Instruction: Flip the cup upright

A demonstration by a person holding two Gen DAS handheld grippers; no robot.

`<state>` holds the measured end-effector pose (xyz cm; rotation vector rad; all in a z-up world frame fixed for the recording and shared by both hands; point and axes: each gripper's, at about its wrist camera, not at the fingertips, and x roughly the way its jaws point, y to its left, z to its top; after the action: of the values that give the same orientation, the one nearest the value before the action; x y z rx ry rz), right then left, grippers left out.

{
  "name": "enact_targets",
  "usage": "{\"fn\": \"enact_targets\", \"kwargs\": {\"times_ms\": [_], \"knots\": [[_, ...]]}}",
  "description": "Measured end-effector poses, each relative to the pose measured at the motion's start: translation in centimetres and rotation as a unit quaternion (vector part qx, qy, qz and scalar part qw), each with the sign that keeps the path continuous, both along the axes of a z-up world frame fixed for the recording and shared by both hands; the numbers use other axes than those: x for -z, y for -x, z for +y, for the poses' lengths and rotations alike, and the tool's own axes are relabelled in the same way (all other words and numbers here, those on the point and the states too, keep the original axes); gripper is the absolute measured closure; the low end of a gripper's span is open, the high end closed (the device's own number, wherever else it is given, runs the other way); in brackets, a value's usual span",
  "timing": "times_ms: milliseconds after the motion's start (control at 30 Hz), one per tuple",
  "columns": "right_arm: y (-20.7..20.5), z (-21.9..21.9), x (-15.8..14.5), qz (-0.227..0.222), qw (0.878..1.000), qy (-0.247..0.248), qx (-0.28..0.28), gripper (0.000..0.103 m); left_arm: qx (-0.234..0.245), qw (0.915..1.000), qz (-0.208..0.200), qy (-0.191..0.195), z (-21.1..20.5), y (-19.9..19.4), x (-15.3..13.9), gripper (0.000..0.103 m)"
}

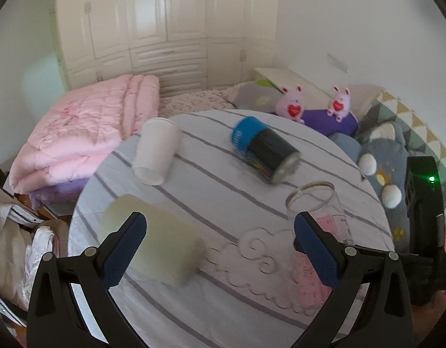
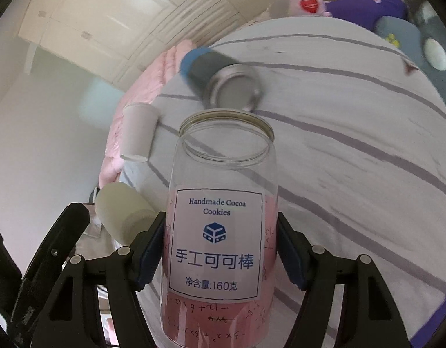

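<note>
A clear plastic jar [image 2: 223, 211] with a white "Handmade Cocoa Cookies" label stands between the pads of my right gripper [image 2: 220, 255], which is shut on it, mouth pointing away. The jar also shows in the left wrist view [image 1: 318, 206], leaning over the round table [image 1: 211, 203]. My left gripper [image 1: 220, 249] is open and empty above the table, with a pale cream cup [image 1: 156, 246] lying on its side just beyond its left finger. A white cup [image 1: 154, 153] and a dark can with a blue cap [image 1: 263, 150] lie on their sides farther back.
The table wears a grey striped cloth with a cloud pattern. A folded pink quilt [image 1: 83, 133] lies to the left, plush toys [image 1: 292, 107] and cushions behind and right. Clothes [image 1: 17, 232] are heaped at the left.
</note>
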<state>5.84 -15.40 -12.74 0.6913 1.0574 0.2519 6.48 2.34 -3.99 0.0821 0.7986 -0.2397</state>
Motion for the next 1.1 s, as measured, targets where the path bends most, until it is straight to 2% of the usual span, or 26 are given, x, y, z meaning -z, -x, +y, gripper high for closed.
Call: {"fn": "enact_targets", "kwargs": {"times_ms": [233,300,333,367,500,667,733,867,967,1000,1100], "knots": [[0.0,-0.7,1.1,0.018,1.0,-0.003,0.007,0.031,0.003,0.9999,0.013,-0.011,-1.7,1.4,0.1,0.0],[-0.7,-0.5,1.2,0.019,1.0,-0.013,0.001,0.029,-0.001,0.9998,0.013,-0.015,-2.1,1.7,-0.1,0.0],[-0.7,-0.6,1.2,0.019,1.0,-0.016,0.003,0.023,-0.003,0.9998,0.013,-0.015,-2.2,2.0,-0.2,0.0],[-1.1,-0.4,1.2,0.02,1.0,-0.023,0.002,0.021,-0.005,0.9998,0.012,-0.014,-2.2,2.1,-0.4,0.0],[-0.1,-1.0,0.1,0.005,1.0,-0.026,-0.013,0.021,-0.014,0.9999,0.0,-0.009,-2.7,3.1,-1.5,0.0],[1.8,-2.2,-2.2,-0.037,0.998,0.017,-0.039,0.021,-0.023,0.9994,-0.022,-0.014,-4.0,4.3,-2.3,0.0],[2.6,-3.0,-3.6,-0.071,0.995,0.062,-0.039,0.021,-0.023,0.9993,-0.027,-0.01,-4.8,4.7,-2.4,0.0],[5.2,-4.9,-5.4,-0.135,0.976,0.17,-0.024,0.018,-0.015,0.9995,-0.026,-0.008,-6.2,5.1,-2.2,0.0],[6.3,-5.3,-6.5,-0.191,0.952,0.239,-0.016,0.018,-0.008,0.9998,-0.015,-0.007,-7.2,5.3,-1.8,0.0],[6.8,-5.3,-6.9,-0.215,0.94,0.266,-0.012,0.018,-0.007,0.9999,-0.013,-0.008,-7.5,5.4,-1.7,0.0],[7.3,-5.5,-7.6,-0.256,0.916,0.308,-0.002,0.018,-0.005,0.9999,-0.009,-0.005,-8.1,5.7,-1.4,0.0]]}}
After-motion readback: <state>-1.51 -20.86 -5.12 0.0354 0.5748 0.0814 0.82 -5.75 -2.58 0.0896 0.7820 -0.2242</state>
